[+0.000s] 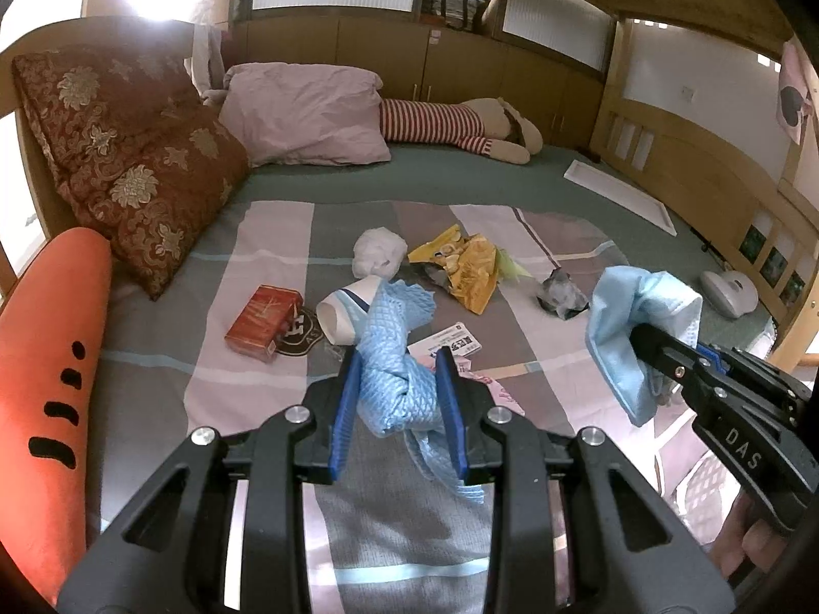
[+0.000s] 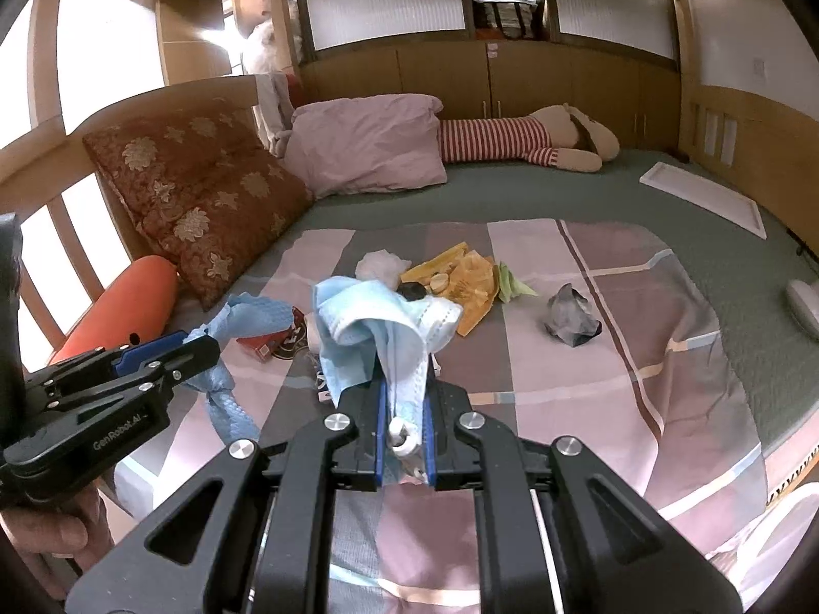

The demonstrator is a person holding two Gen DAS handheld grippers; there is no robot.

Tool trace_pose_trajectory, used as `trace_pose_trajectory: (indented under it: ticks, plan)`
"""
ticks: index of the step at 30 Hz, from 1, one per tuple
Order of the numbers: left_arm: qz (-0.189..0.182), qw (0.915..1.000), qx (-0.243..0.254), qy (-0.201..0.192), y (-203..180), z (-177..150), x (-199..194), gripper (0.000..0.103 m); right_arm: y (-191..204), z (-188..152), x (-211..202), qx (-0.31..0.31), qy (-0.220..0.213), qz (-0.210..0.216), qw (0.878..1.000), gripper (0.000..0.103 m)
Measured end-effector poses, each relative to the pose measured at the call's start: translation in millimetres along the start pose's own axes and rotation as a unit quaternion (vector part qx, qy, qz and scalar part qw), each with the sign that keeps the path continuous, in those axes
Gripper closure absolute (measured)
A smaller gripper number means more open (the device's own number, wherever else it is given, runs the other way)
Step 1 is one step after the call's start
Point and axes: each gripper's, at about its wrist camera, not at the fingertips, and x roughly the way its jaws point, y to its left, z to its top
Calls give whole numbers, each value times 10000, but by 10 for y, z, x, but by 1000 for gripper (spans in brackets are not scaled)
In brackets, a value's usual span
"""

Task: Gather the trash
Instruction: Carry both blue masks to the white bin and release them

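Currently we hold two items above the plaid blanket [image 1: 245, 373]: left gripper [image 1: 399, 399] clamped on a blue quilted cloth [image 1: 394, 358], right gripper [image 2: 404, 424] clamped on a blue face mask [image 2: 379, 322]. Remaining below: white paper wad [image 1: 379, 251], yellow wrapper [image 1: 460, 266], grey crumpled foil [image 1: 560, 294], red box [image 1: 263, 322], paper cup [image 1: 340, 314], printed card [image 1: 450, 343].

Blue quilted cloth [image 1: 396, 358]: crumpled, pinched between left gripper [image 1: 398, 394] fingers, hanging above the bedspread. Light blue face mask [image 2: 379, 327]: bunched, clamped in right gripper [image 2: 404, 424], ear loop dangling between the fingers. Still on the bed: white crumpled tissue [image 1: 379, 253], torn yellow snack wrapper [image 1: 460, 266], grey crumpled wad [image 1: 560, 297], red box [image 1: 263, 322], white paper cup [image 1: 340, 312] on its side, printed slip [image 1: 453, 343].
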Motion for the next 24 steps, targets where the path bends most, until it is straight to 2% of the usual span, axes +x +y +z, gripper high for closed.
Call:
trace_pose_trajectory:
  ticks: [19, 24]
  plan:
    - [0, 10000, 1, 15, 0, 9, 24, 72, 41, -56, 24, -31, 55, -13, 10000, 91]
    - [-52, 10000, 21, 27, 0, 5, 27, 72, -49, -34, -26, 136, -16, -37, 9999, 91]
